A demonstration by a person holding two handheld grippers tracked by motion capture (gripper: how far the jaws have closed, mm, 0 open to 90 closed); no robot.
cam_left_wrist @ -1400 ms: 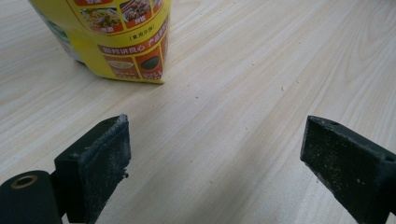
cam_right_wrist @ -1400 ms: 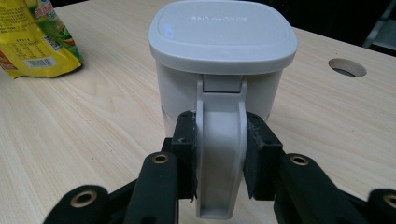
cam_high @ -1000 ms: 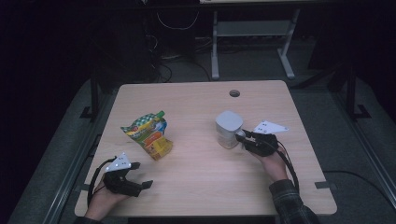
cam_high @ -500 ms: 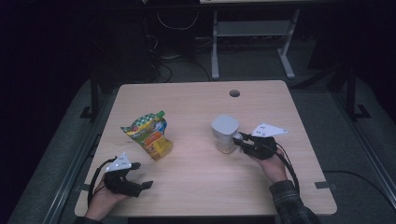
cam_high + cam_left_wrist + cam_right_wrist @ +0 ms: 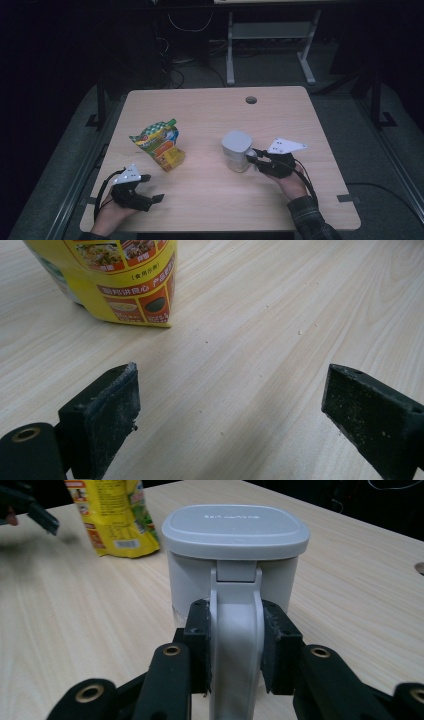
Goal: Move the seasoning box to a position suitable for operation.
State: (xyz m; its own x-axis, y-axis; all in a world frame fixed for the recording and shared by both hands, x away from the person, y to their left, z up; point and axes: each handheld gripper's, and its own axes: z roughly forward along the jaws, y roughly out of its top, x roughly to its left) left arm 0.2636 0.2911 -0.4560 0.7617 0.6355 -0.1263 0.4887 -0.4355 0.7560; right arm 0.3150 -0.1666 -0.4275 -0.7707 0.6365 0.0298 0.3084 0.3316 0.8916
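Right hand-held gripper (image 5: 235, 650) clamped on the handle (image 5: 235, 625) of the grey lidded jug (image 5: 236, 150), which stands right of centre on the tabletop (image 5: 210, 200). Left hand-held gripper (image 5: 145, 192), lower left of the high view, released: jaws wide apart with bare wood between them.

Risk, as judged: the pads bear on a narrow, smooth handle, so the jug may swing or slip when lifted, and the lid (image 5: 235, 530) may come loose if tilted. The yellow snack bag (image 5: 159, 145), left of centre, stands near enough to be knocked if the jug travels that way.

The right gripper view shows pad contact on both handle flanks; the high view shows the jug and bag apart.
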